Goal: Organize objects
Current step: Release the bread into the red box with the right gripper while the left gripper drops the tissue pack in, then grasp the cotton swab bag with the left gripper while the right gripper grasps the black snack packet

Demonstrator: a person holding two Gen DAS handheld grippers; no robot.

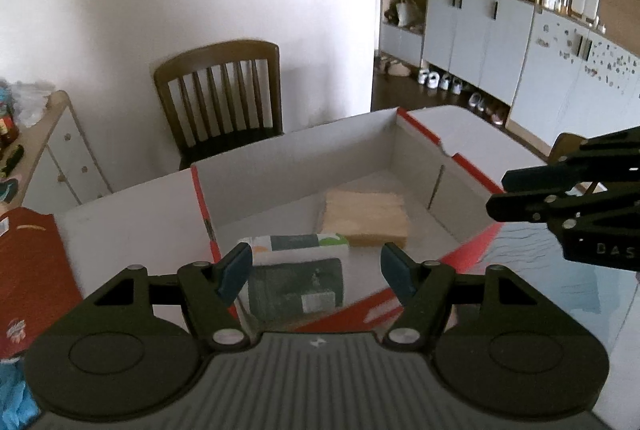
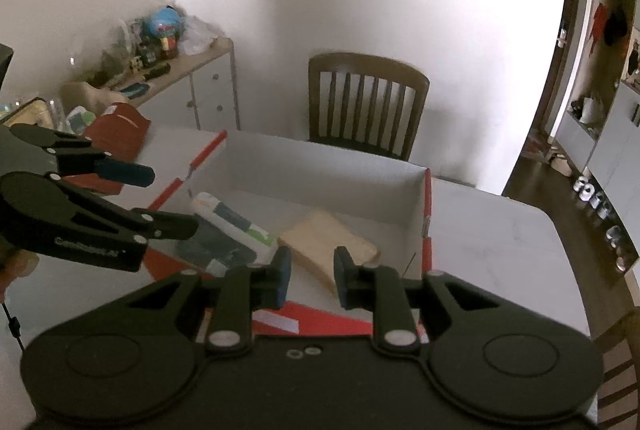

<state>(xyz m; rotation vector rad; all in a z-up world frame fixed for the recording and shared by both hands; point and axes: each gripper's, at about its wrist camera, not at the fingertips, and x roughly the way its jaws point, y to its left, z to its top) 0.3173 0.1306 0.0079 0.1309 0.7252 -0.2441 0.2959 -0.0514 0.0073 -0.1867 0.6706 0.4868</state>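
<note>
On the table: an open cardboard box with white inner walls and red outer edges, its flaps folded outward on both short sides.
Box contents: three things lie on the floor of the box. A tan sponge-like block lies flat toward the far right part; a white packet with green and orange print lies just in front of it, touching or nearly so; a dark flat packet with a pale label lies nearest the front wall, against the white packet.
Box floor: the far half behind the tan block is bare white card.
Left gripper: released, jaws wide apart and holding nothing, hovering over the near rim above the dark packet.
Right gripper: jaws partly apart with a clear gap, nothing between them, poised at the near rim over the tan block.
Gripper spacing: each one shows at the edge of the other's view, near but apart.
Edges: the far box wall stands upright; a torn notch shows in the red right rim.
Around the box: a red bag lies on the table left of the box; bare tabletop lies right of it.
Beyond: a wooden chair stands at the table's far side against a white wall; a cluttered sideboard stands to the left.
</note>
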